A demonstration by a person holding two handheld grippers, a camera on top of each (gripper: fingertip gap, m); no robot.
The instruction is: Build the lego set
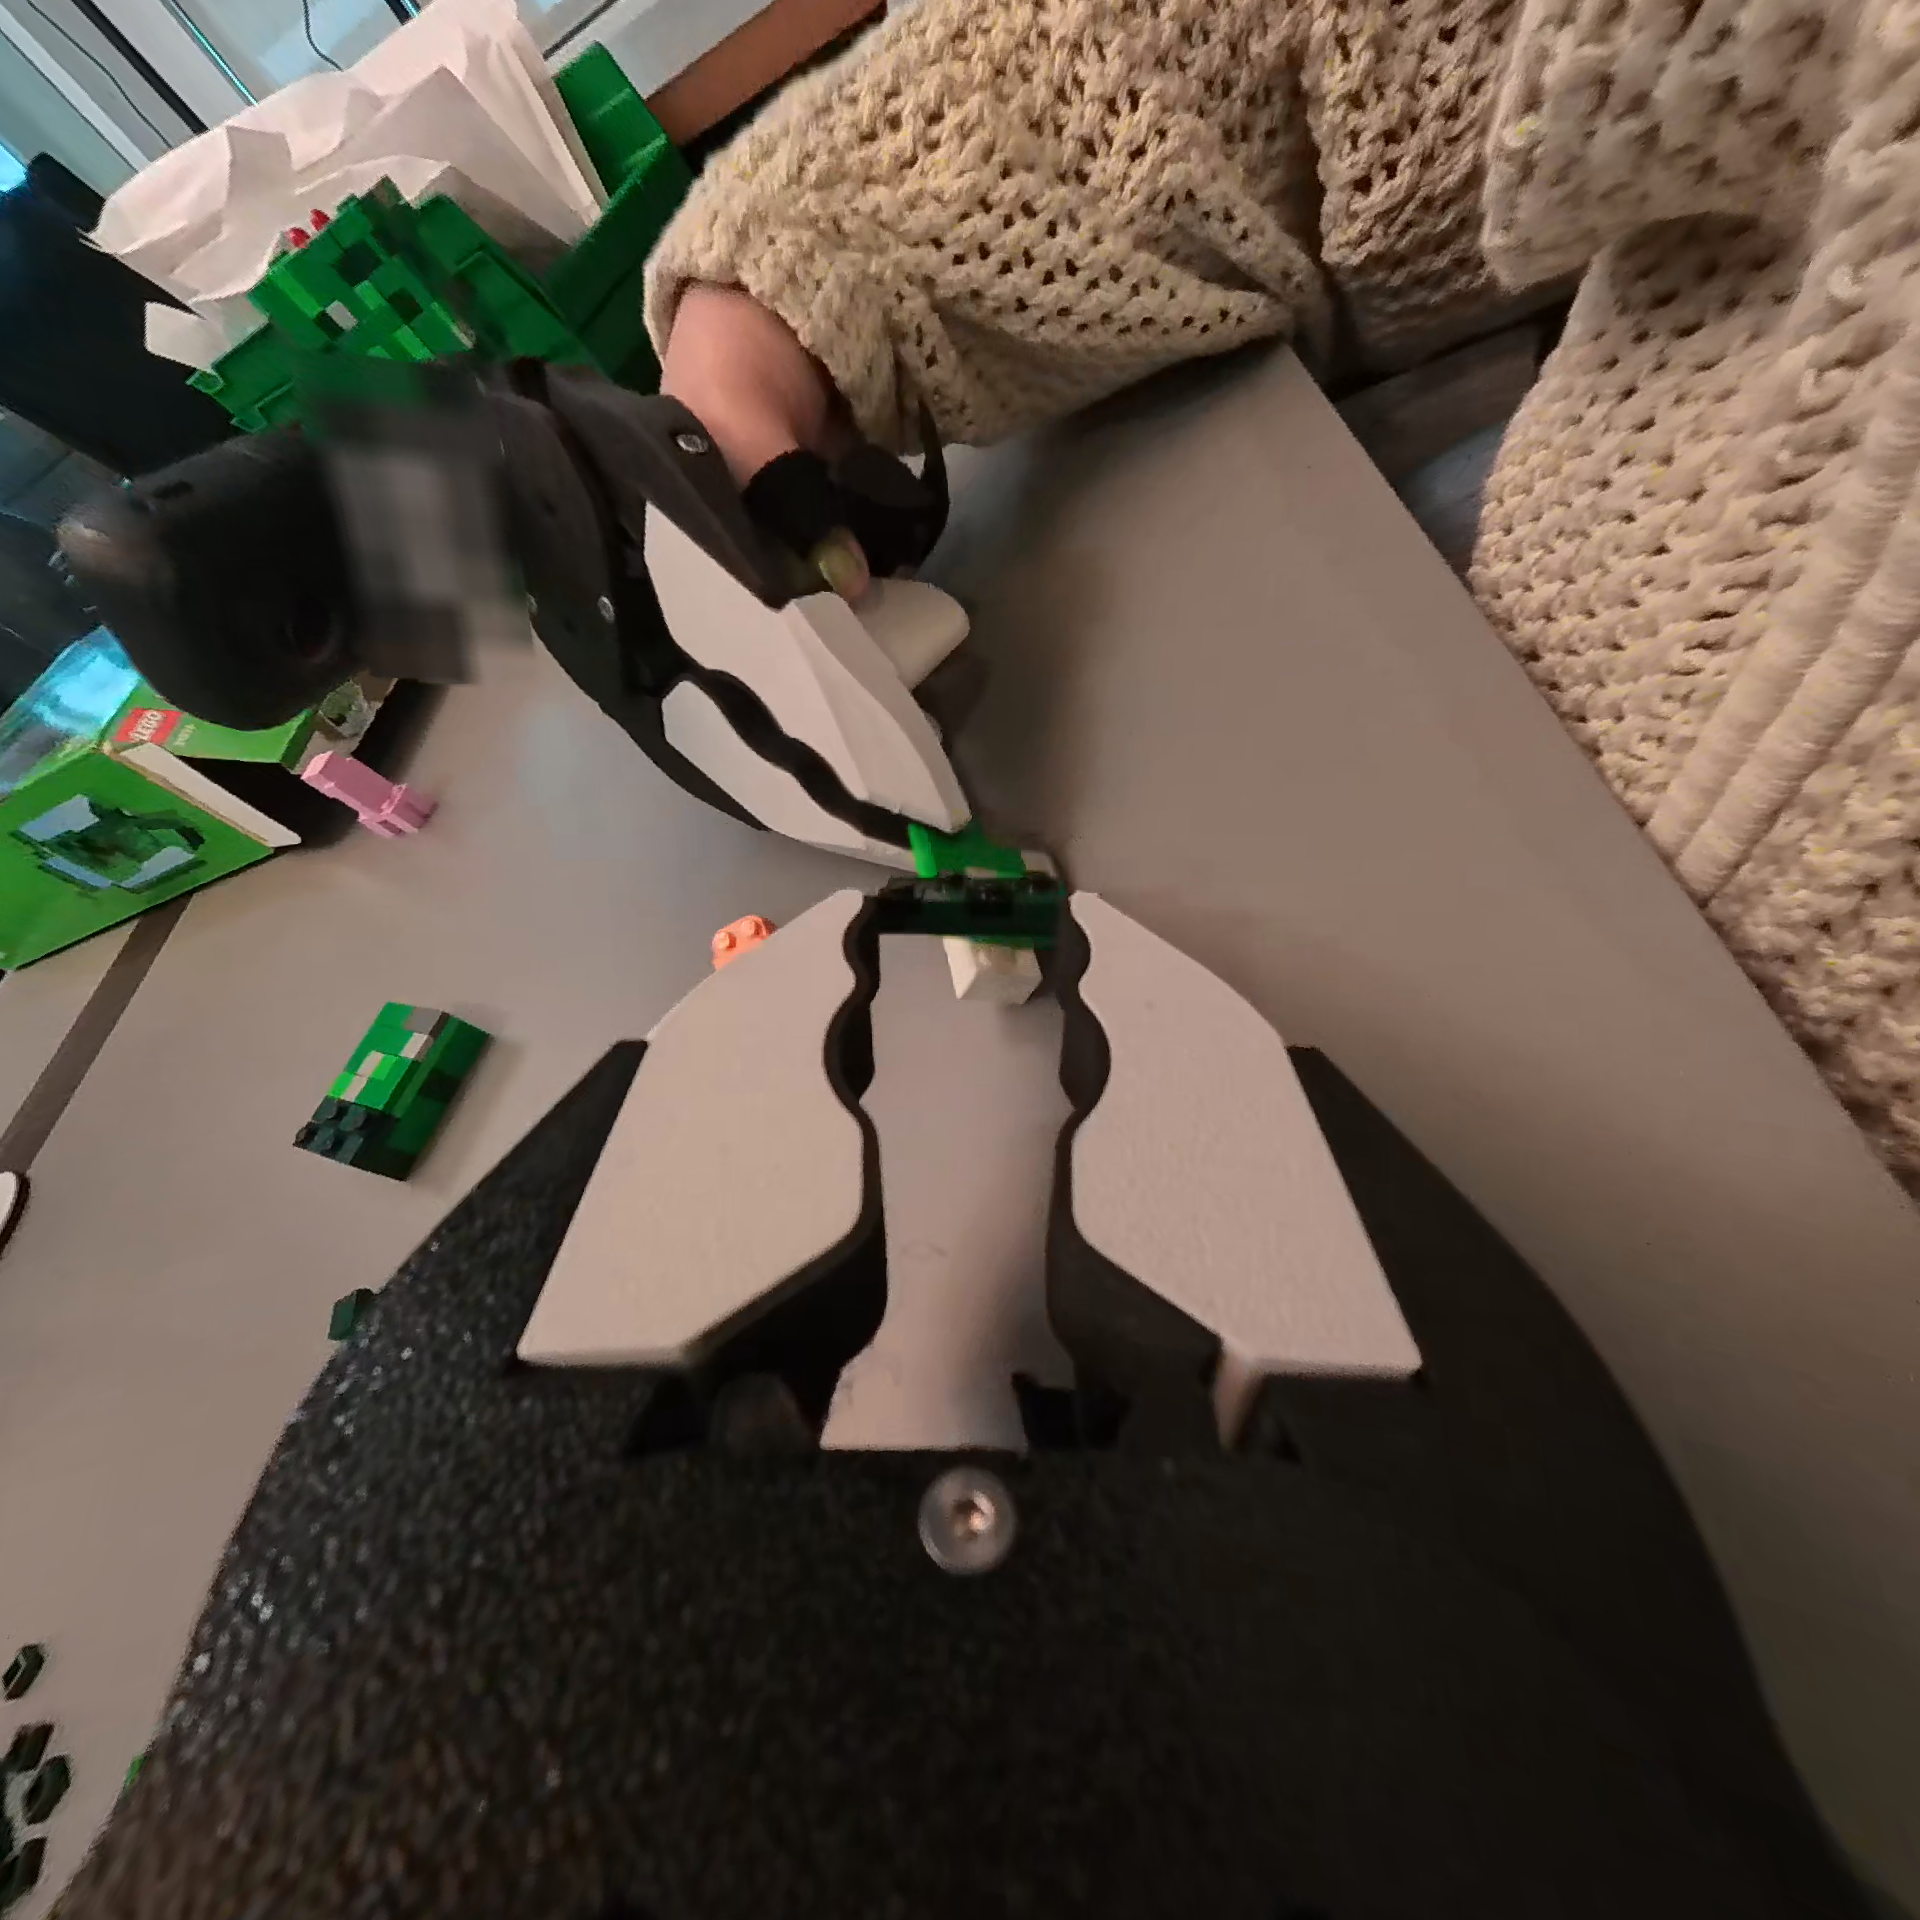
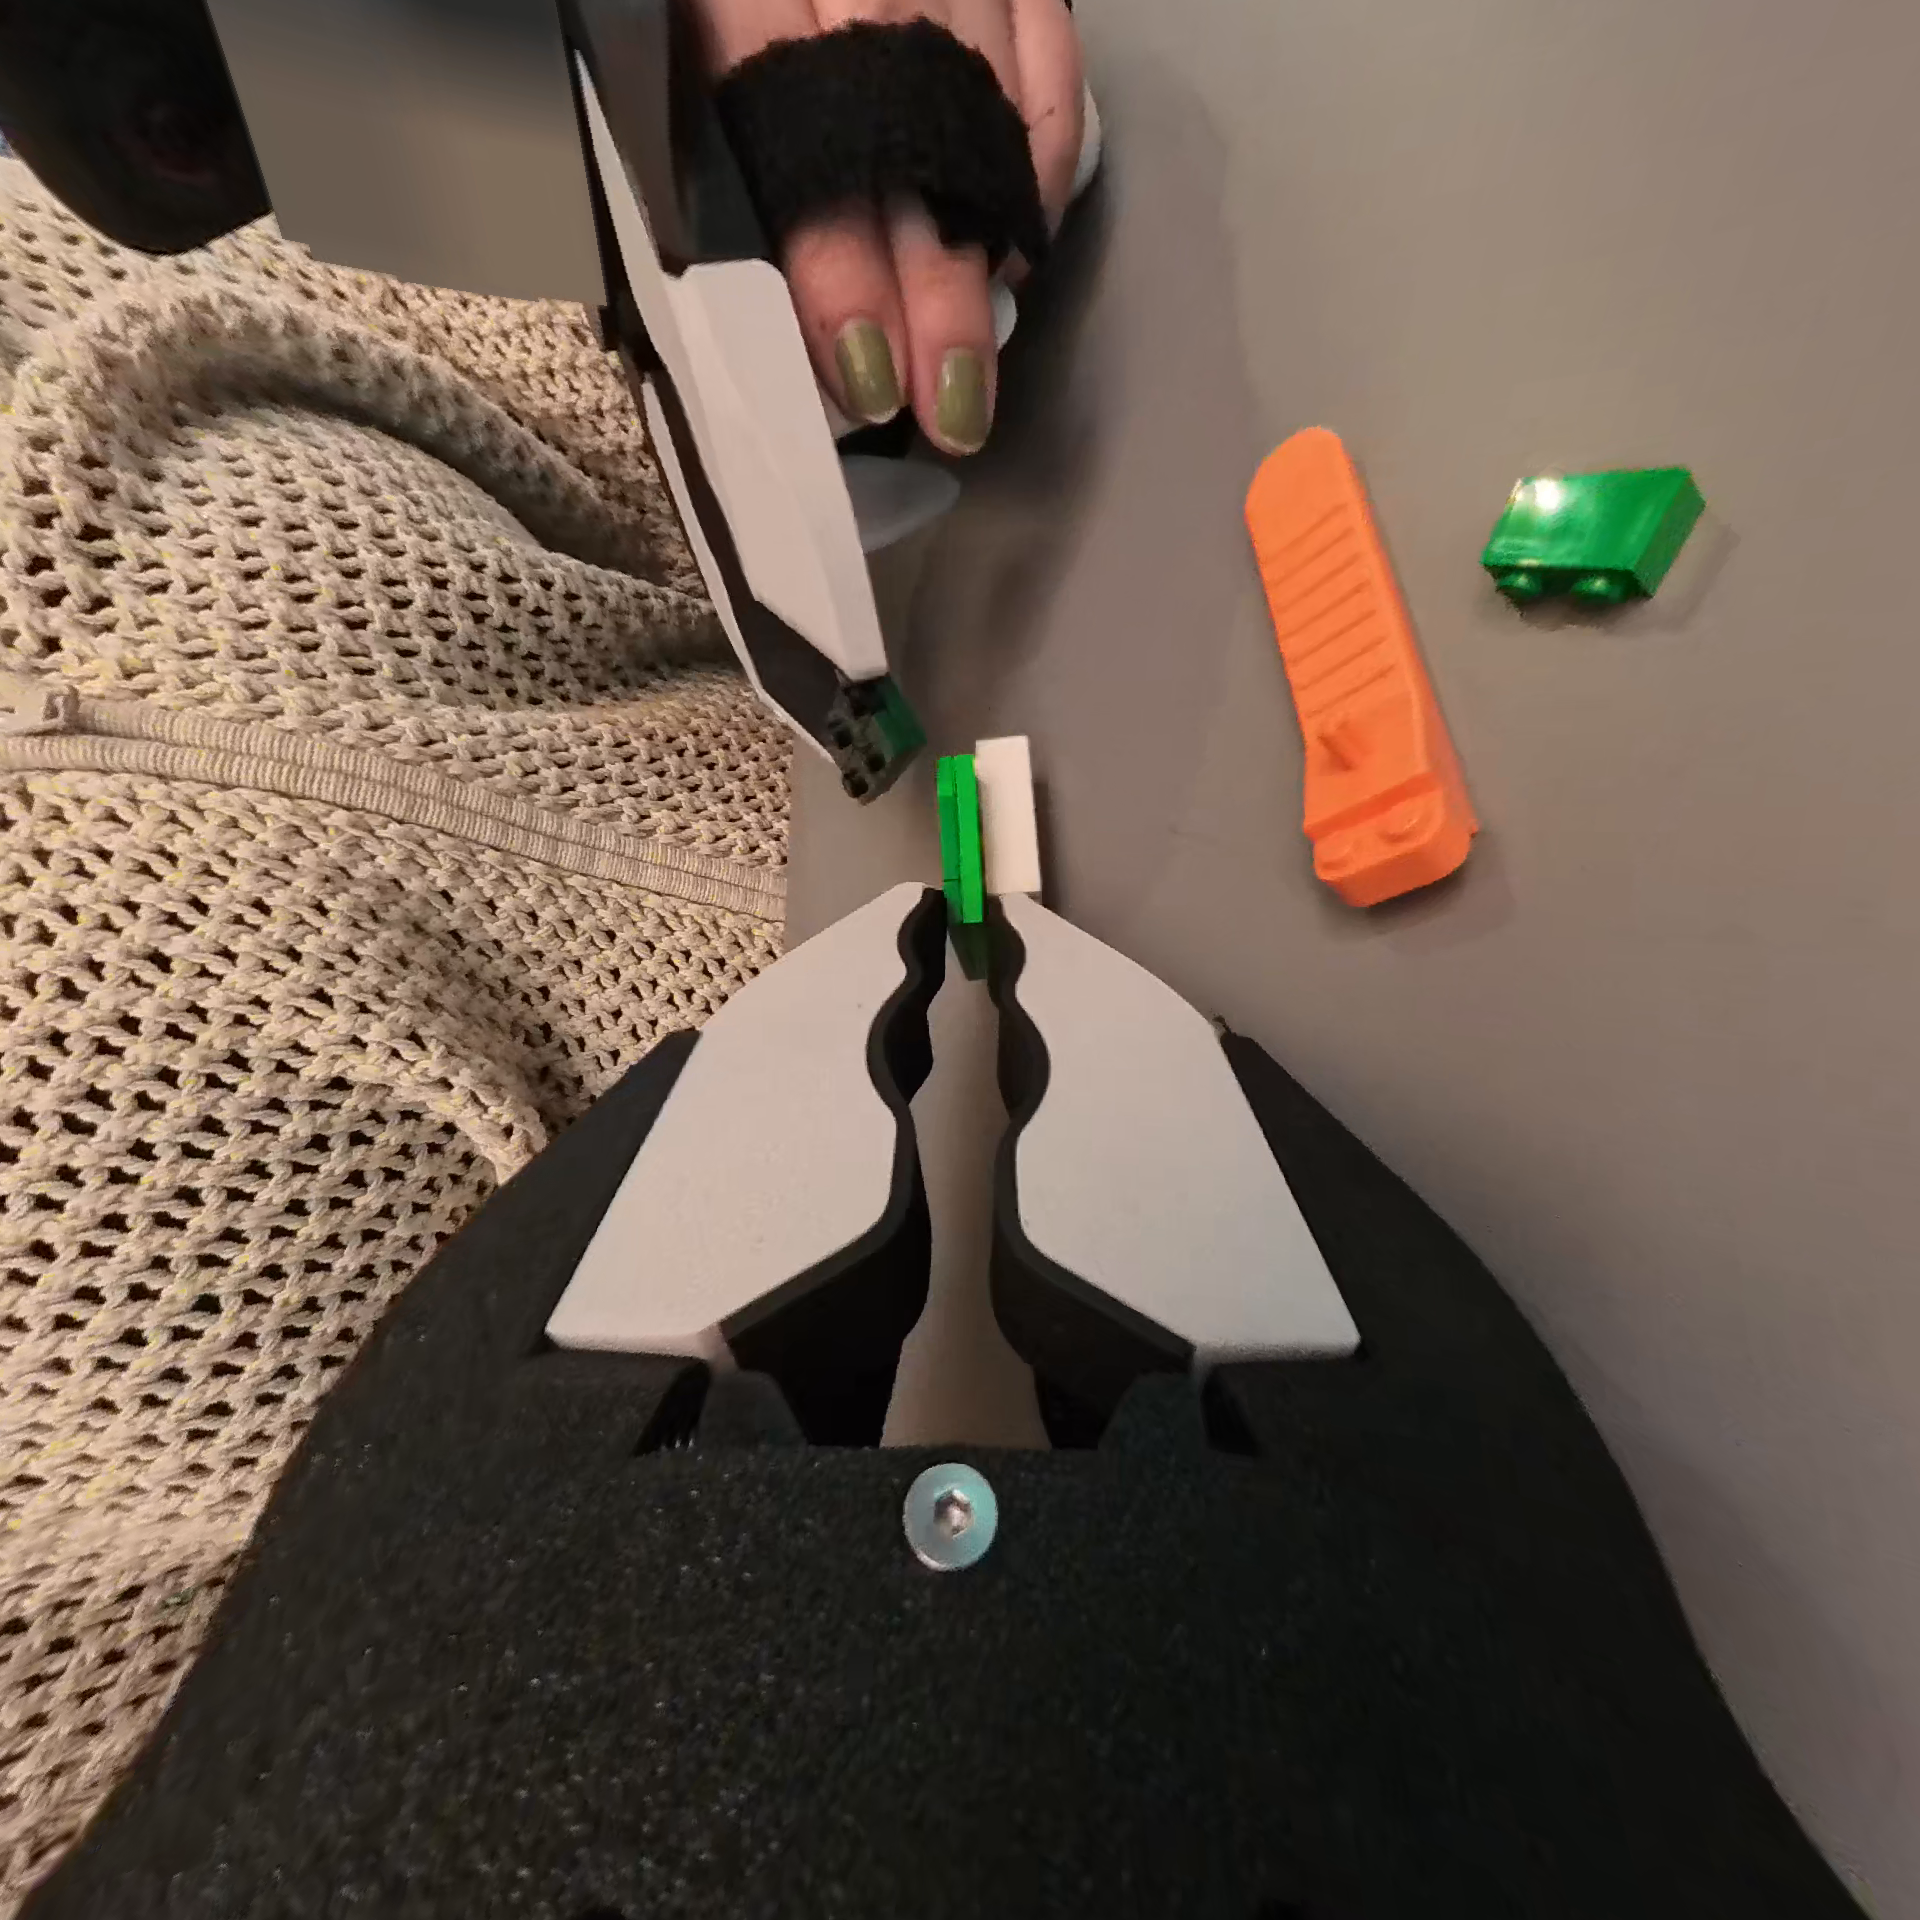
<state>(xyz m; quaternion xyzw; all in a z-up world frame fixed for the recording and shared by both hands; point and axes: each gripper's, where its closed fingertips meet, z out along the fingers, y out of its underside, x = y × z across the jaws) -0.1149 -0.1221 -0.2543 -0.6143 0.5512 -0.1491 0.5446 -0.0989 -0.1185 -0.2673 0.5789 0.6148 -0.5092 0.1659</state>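
My left gripper is shut on a small dark green plate assembly, held across its tips above the grey table. My right gripper is shut on thin bright green plates with a white brick attached on one side. The two pieces sit tip to tip, a small gap apart. In the left wrist view the right gripper comes in from the upper left with its green plates. In the right wrist view the left gripper comes in from above with the dark piece.
An orange brick separator and a green brick lie on the table. A green patterned panel, a pink figure, a green box, a larger green build and white bags are farther off. A person's knitted sleeve is close. The tips of both grippers are at nearly the same place.
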